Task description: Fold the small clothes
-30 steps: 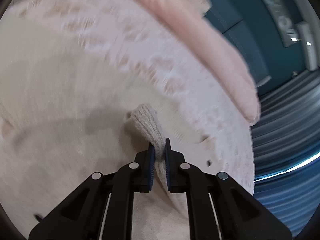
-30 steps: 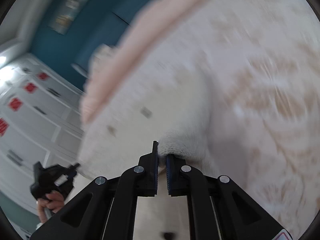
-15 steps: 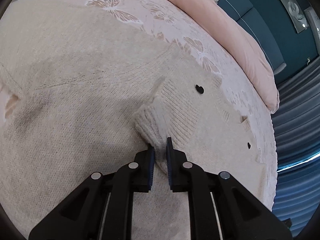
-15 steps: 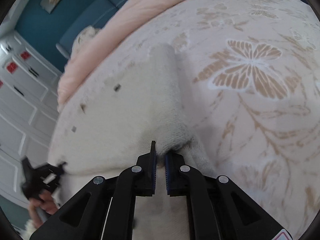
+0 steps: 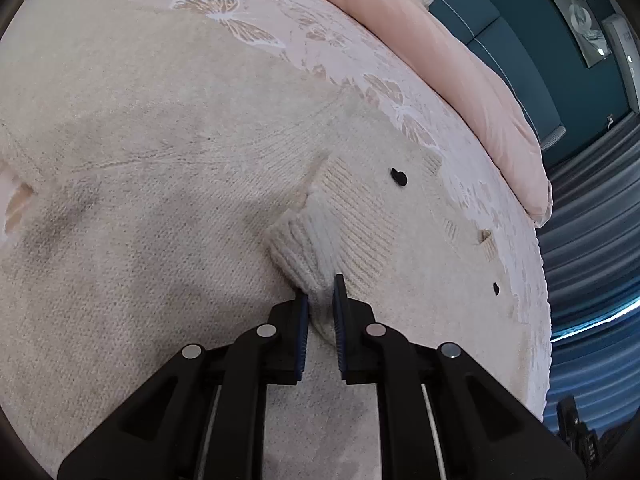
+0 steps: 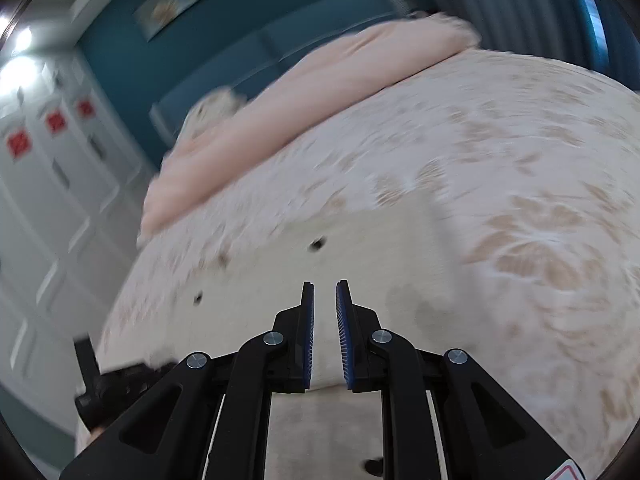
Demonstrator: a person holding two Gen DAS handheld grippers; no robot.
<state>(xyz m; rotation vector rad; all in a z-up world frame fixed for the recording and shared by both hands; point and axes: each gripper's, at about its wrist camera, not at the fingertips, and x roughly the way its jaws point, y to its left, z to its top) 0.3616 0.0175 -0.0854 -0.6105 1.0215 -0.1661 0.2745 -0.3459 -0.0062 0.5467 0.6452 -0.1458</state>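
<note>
So: cream sweater (image 5: pixel 168 184) lies flat on the bed (image 5: pixel 400 92), its ribbed cuff (image 5: pixel 308 248) bunched up between the left gripper (image 5: pixel 320 300) pads, which pinch it. Right gripper (image 6: pixel 325 300) hovers over the sweater, jaws opening, nothing between them.

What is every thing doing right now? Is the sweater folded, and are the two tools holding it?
Cream sweater: lying on the bed, partly folded, a sleeve laid across it.
Ribbed cuff: pinched, bunched up.
Left tool: shut on the ribbed cuff.
Right tool: opening, nothing between its pads.
Bedspread: spread flat under the sweater.
Pink quilt: rolled up along the far edge of the bed.
</note>
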